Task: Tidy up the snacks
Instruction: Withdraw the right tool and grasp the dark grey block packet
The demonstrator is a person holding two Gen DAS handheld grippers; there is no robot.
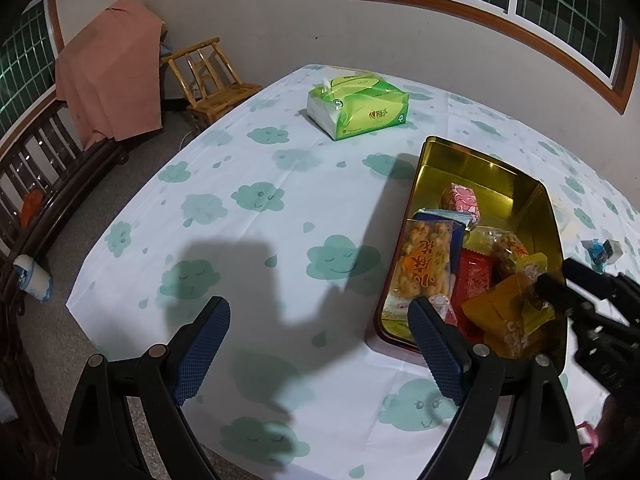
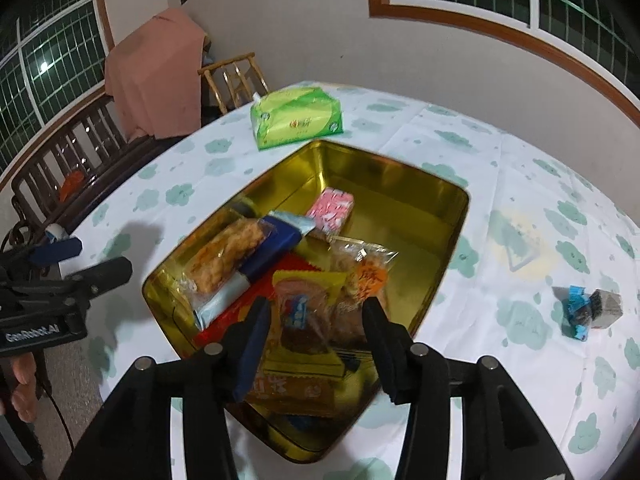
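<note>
Hovering over the near end of a gold tin [image 2: 404, 184], the right gripper [image 2: 316, 344] has its jaws partly apart, with a yellow snack packet [image 2: 308, 292] lying in the gap below them; the pads do not press on it, and nothing is clamped. No earlier view is given, so only this loose, parted stance can be told. The tin is rectangular with a shiny gold inside and a dark red outer rim, and it sits on a bench covered by a white cloth printed with teal clouds [image 1: 256, 196]. Inside it, crowded toward the near end, lie a clear packet of golden puffed-rice bar [image 2: 228, 256], a dark blue packet [image 2: 272, 248], a red packet [image 2: 256, 300], another clear packet with orange print [image 2: 368, 272], and a pink and white wrapped block [image 2: 332, 208] farther back; the far end of the tin is bare. The left gripper [image 1: 320, 344] hangs beside the tin's left near corner with its jaws wide apart and nothing between them, over bare cloth. To the right of the tin, well apart on the cloth, rest a small blue wrapped sweet [image 2: 576, 312] touching a small grey wrapped cube [image 2: 608, 308]. Beyond the tin lies a green tissue pack [image 2: 296, 118]. Past the bench edge stand a small wooden chair [image 1: 212, 76], something draped in pink cloth [image 1: 112, 72], and a dark wooden settee [image 1: 44, 168].
</note>
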